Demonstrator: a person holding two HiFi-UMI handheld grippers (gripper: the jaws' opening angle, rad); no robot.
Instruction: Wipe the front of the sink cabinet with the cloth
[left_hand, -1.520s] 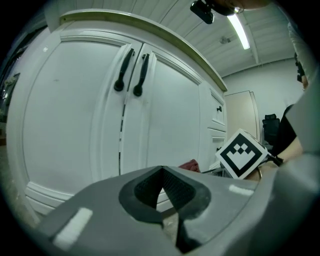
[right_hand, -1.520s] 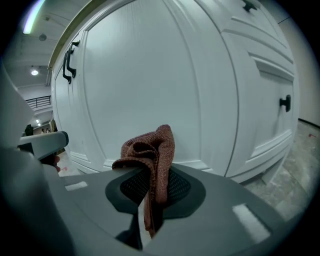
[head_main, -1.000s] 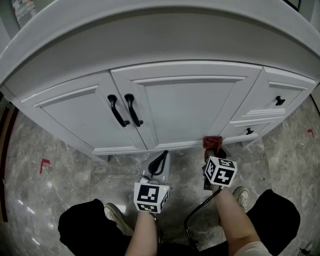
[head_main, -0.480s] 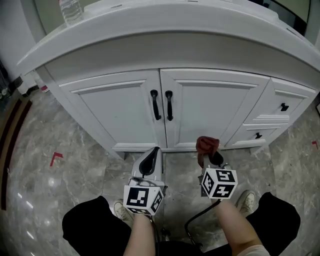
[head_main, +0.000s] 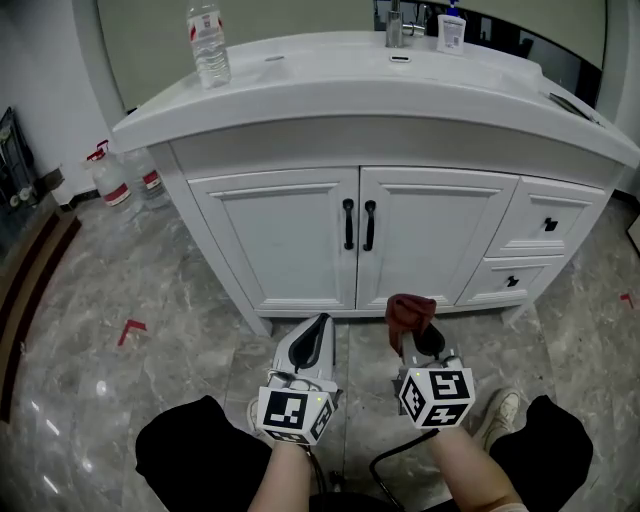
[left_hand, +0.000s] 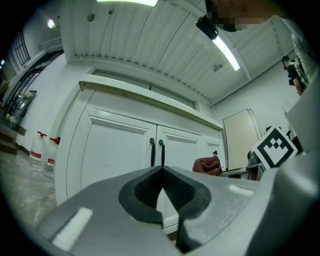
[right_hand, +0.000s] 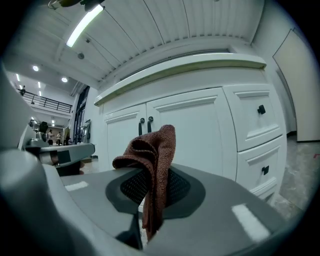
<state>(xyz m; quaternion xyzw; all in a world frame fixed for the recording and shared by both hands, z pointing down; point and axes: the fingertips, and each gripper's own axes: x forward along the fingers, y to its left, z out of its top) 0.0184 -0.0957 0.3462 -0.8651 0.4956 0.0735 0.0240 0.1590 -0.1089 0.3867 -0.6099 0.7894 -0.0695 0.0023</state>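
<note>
While one reddish-brown knitted cloth (head_main: 410, 310) is clamped between the closed jaws of the right gripper (head_main: 417, 336), clear of the white wooden sink cabinet (head_main: 290, 240) and above the grey marble floor (head_main: 180, 320), the left gripper (head_main: 320, 324) is held beside it with its jaws pressed together on nothing. Two panelled doors, two black bar handles (head_main: 348, 222) and two drawers (head_main: 545, 225), each with one black knob, are counted on the cabinet front. One clear plastic water bottle (head_main: 207, 45) is seen on the countertop.
</note>
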